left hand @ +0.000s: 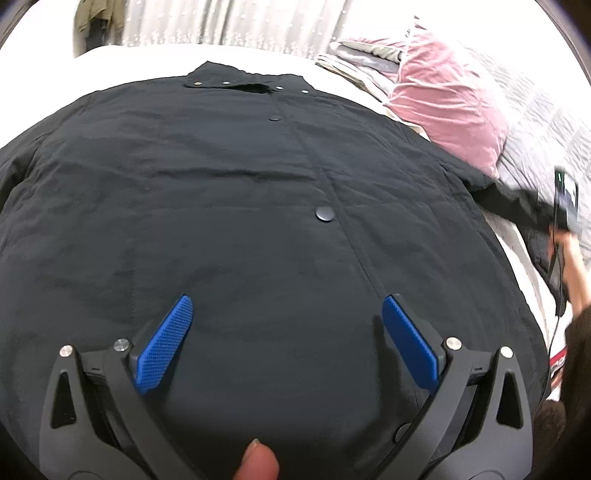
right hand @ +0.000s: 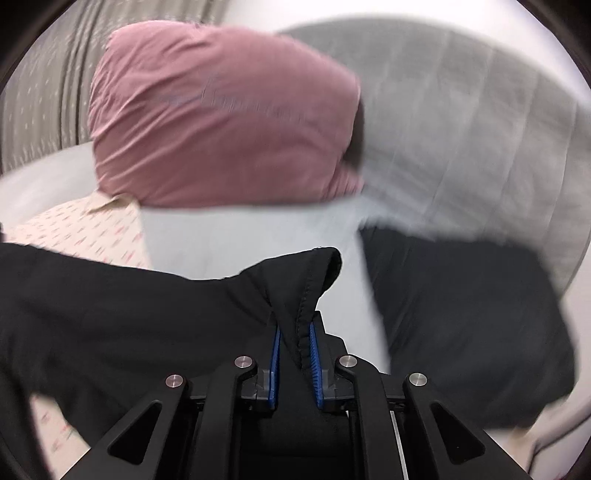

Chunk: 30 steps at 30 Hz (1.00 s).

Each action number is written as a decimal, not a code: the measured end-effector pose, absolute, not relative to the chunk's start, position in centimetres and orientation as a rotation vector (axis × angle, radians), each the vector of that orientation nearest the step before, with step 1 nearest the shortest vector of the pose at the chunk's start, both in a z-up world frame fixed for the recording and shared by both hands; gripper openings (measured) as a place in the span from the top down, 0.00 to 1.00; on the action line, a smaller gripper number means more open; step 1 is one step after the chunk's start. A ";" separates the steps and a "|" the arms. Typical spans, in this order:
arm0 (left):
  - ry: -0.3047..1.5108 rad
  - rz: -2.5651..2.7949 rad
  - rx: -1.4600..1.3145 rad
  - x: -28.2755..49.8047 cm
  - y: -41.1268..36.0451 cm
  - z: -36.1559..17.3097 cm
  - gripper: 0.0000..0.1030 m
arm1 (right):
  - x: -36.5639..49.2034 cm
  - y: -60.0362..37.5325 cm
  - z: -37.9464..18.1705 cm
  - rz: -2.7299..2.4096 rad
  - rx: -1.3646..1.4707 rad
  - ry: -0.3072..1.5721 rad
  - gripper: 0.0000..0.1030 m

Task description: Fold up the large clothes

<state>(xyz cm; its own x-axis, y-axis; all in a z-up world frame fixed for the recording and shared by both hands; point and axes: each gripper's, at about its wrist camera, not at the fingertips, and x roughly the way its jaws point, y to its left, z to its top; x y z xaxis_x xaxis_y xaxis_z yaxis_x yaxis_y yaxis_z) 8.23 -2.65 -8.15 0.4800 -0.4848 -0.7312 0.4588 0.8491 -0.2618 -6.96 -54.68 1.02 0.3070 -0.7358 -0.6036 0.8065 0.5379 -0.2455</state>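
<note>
A large black jacket (left hand: 229,206) with snap buttons lies spread flat on the bed, collar at the far side. My left gripper (left hand: 287,314) hovers over its lower middle, open and empty, blue pads (left hand: 162,347) wide apart. My right gripper (right hand: 294,332) is shut on the cuff of the jacket's sleeve (right hand: 306,280) and holds it lifted off the bed. The rest of the sleeve (right hand: 110,302) trails to the left. In the left wrist view the right gripper (left hand: 565,206) shows at the far right, blurred, with the sleeve stretched toward it.
A pink pillow (left hand: 443,99) (right hand: 221,118) and a grey quilt (right hand: 461,110) lie at the bed's right side. A patterned cloth (right hand: 81,229) lies under the sleeve. The white sheet (left hand: 44,88) shows around the jacket. Curtains (left hand: 221,22) hang behind.
</note>
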 end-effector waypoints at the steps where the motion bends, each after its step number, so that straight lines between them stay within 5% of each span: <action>1: 0.901 -0.579 -0.024 8.2 -2.8 -8.2 0.01 | -6.0 -55.6 1.9 -1.046 0.046 0.728 0.87; 6: 0.904 -0.582 -0.005 8.2 -3.1 -8.3 0.01 | -1.0 -60.4 0.6 -1.265 -0.250 0.879 0.88; 11: 0.907 -0.583 0.000 8.2 -3.1 -8.3 0.01 | -1.6 -60.5 2.2 -1.239 0.015 0.782 0.79; 16: 0.903 -0.584 0.043 7.9 -4.0 -8.4 0.01 | 2.7 -50.5 2.7 -0.808 0.085 0.709 0.45; 22: 0.908 -0.582 0.059 7.8 -4.1 -8.4 0.01 | 8.5 -42.6 -2.7 -0.490 0.146 0.848 0.44; 25: 0.911 -0.587 0.050 7.8 -3.8 -8.4 0.01 | 6.9 -45.4 -5.1 -0.516 0.250 0.863 0.34; 30: 0.914 -0.592 0.049 7.6 -3.4 -8.5 0.01 | -2.1 -54.3 -6.8 -0.795 0.433 0.832 0.34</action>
